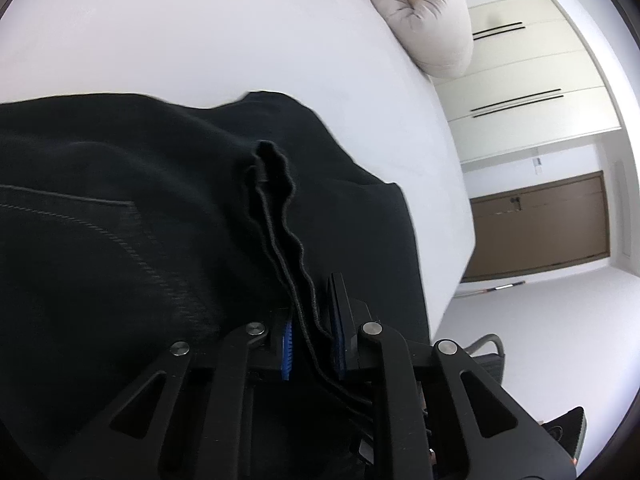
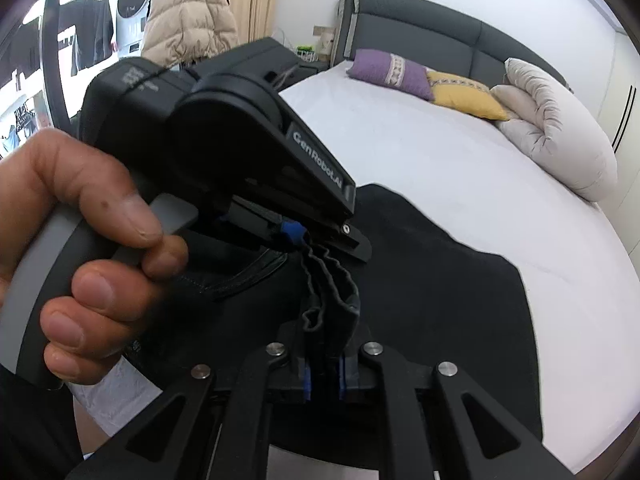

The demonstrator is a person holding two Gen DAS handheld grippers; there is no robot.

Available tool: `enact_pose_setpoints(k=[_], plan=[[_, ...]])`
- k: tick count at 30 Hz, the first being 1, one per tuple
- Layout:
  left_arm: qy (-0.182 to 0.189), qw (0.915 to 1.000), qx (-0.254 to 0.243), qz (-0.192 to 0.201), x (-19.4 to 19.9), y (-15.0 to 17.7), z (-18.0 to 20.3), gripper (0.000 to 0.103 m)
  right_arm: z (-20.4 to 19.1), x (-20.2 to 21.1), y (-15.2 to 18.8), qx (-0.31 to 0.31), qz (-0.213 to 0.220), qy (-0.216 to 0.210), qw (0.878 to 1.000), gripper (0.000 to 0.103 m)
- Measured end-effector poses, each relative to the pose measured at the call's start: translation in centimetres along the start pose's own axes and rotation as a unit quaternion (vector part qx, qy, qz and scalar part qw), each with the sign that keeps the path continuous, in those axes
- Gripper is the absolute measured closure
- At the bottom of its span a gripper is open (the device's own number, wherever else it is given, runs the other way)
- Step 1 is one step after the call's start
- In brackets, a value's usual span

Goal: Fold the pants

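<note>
Left wrist view: the left gripper (image 1: 310, 332) has its blue-padded fingers clamped on a bunched, wavy hem of the black pants (image 1: 120, 220), which spread across the white bed (image 1: 200, 32) toward its right edge; a rolled beige duvet (image 1: 424, 16) lies at the far end. Right wrist view: the right gripper (image 2: 324, 376) pinches another gathered fold of the pants (image 2: 440, 300), apparently the same edge. Only here do the person's left hand (image 2: 80, 248), the left gripper (image 2: 296, 236) from outside, a purple pillow (image 2: 390, 72) and a yellow pillow (image 2: 464, 94) appear.
</note>
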State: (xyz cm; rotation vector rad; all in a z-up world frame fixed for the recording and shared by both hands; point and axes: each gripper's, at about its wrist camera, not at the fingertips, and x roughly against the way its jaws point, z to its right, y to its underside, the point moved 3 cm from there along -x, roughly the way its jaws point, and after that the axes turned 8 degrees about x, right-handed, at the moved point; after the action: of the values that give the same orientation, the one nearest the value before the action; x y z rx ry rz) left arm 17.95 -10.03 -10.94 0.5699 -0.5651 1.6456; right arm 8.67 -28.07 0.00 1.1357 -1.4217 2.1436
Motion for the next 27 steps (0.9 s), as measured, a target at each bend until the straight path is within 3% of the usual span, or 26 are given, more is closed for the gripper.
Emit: enact_pose_setpoints(k=[5, 8, 9, 10, 11, 15, 19, 22, 25, 27], plan=[[-0.026, 0.9995, -0.008, 0.014, -0.1, 0.1, -1.4, 0.089, -0.6, -2.2, 0.2, -0.01, -0.019, -0.015, 1.0, 0.09], [-0.076, 0.9965, -0.018, 0.031, 0.3, 0.1, -2.1, 0.088, -1.1, -4.3, 1.3, -0.018, -0.056, -0.038, 0.998, 0.081], [-0.078, 0.9962, -0.016, 0.034, -1.4, 0.2, -2.0, 0.088, -1.2, -4.2, 1.4, -0.021, -0.054, -0.036, 0.998, 0.078], [-0.081, 0.9957, -0.01, 0.043, -0.7, 0.3, -2.3, 0.088, -1.1, -3.8, 1.4, -0.025, -0.051, -0.045, 0.997, 0.065], [-0.089, 0.9945, -0.007, 0.056, 0.0, 0.5, -2.4, 0.088, -1.0, -3.4, 1.4, -0.031, -0.05, -0.064, 0.996, 0.05], [-0.142, 0.9823, -0.053, 0.11, 2.1, 1.6, -0.7, 0.088, -0.2, -0.7, 2.5, -0.055, -0.034, -0.147, 0.987, 0.047], [-0.173, 0.9685, -0.126, 0.127, 1.4, 2.3, 2.6, 0.088, 4.2, 1.5, 4.1, -0.147, -0.025, -0.209, 0.966, 0.059], [-0.207, 0.9536, -0.188, 0.112, -1.3, 4.0, 4.4, 0.088, 9.7, 2.9, 4.7, -0.228, 0.005, -0.22, 0.949, 0.06], [-0.243, 0.9448, -0.206, 0.076, -4.0, 5.3, 3.1, 0.088, 16.2, 2.7, 4.8, -0.312, 0.032, -0.237, 0.919, 0.06], [-0.251, 0.9361, -0.229, 0.09, -4.4, 6.2, 3.0, 0.088, 19.7, 1.2, 4.7, -0.346, 0.036, -0.264, 0.9, 0.06]])
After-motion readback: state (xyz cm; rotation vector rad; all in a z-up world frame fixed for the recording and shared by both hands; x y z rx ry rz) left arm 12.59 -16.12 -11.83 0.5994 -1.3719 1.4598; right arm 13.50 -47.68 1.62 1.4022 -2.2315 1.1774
